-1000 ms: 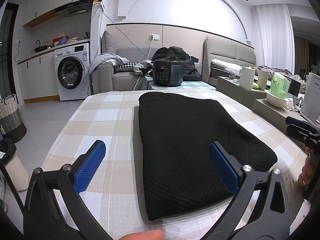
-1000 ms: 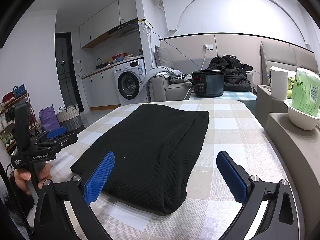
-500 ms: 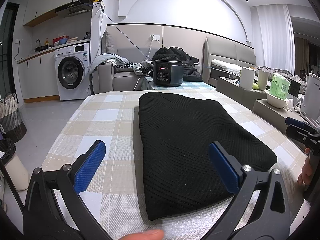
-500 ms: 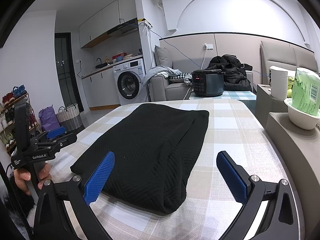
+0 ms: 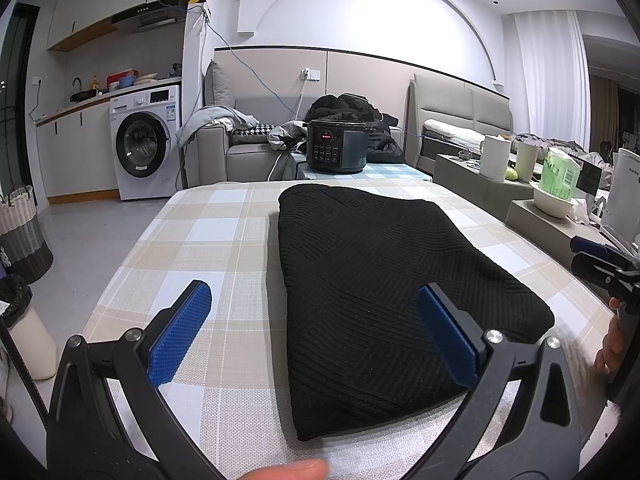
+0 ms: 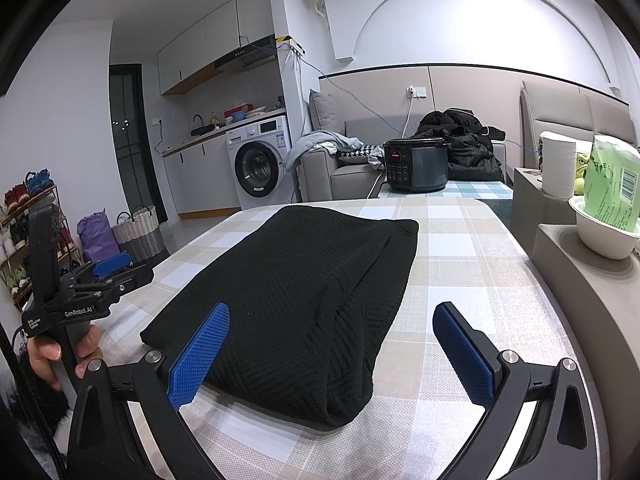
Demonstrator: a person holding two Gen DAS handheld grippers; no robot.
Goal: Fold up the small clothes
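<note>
A black knit garment (image 5: 380,288) lies folded into a thick rectangle on the checked tablecloth (image 5: 208,240); it also shows in the right wrist view (image 6: 304,296). My left gripper (image 5: 314,332) is open and empty, held just short of the garment's near edge. My right gripper (image 6: 332,348) is open and empty, held at the garment's near right corner. Each gripper shows in the other's view: the right one at the far right (image 5: 600,264), the left one at the far left (image 6: 100,280).
A dark rice cooker (image 5: 336,146) stands beyond the table's far end. A white bowl with a green packet (image 6: 608,224) sits on a grey ledge to the right. A washing machine (image 5: 146,144) and baskets (image 6: 136,236) stand to the left.
</note>
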